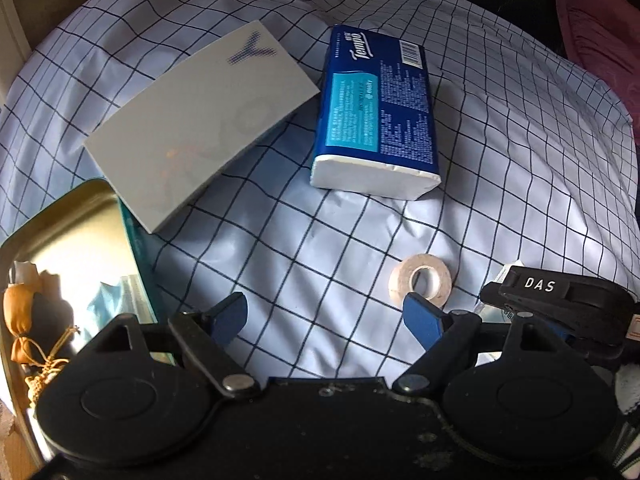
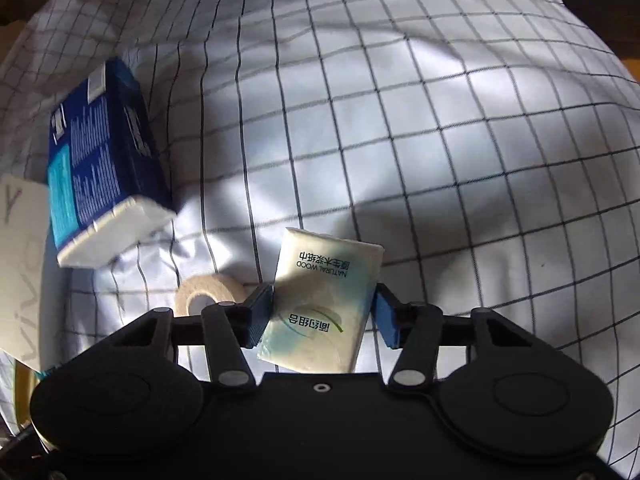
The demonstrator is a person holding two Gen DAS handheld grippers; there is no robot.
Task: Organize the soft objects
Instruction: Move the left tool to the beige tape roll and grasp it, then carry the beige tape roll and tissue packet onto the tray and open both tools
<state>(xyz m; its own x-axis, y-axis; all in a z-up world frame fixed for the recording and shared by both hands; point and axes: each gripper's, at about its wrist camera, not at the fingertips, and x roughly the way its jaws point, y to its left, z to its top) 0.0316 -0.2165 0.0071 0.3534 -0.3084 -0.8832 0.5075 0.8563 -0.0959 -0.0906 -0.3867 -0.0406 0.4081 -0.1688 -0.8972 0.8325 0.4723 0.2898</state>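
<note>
My right gripper (image 2: 322, 316) is shut on a small pale tissue packet (image 2: 324, 300) printed "NATURAL WOOD", held above the checked bedsheet (image 2: 440, 140). My left gripper (image 1: 326, 318) is open and empty over the sheet. A blue Tempo tissue pack (image 1: 374, 112) lies on the sheet ahead of it and shows at the left of the right wrist view (image 2: 104, 156). A roll of white tape (image 1: 420, 282) lies just beyond my left gripper's right finger; it also shows in the right wrist view (image 2: 210, 288). The right gripper's body (image 1: 560, 308) shows at the right edge.
A grey box with a "Y" mark (image 1: 200, 124) lies on the sheet at left, partly over a gold metal tin (image 1: 72, 232). The tin holds a small orange pouch (image 1: 20, 316) and a blue item (image 1: 116, 304). Dark red fabric (image 1: 600, 40) lies at the far right.
</note>
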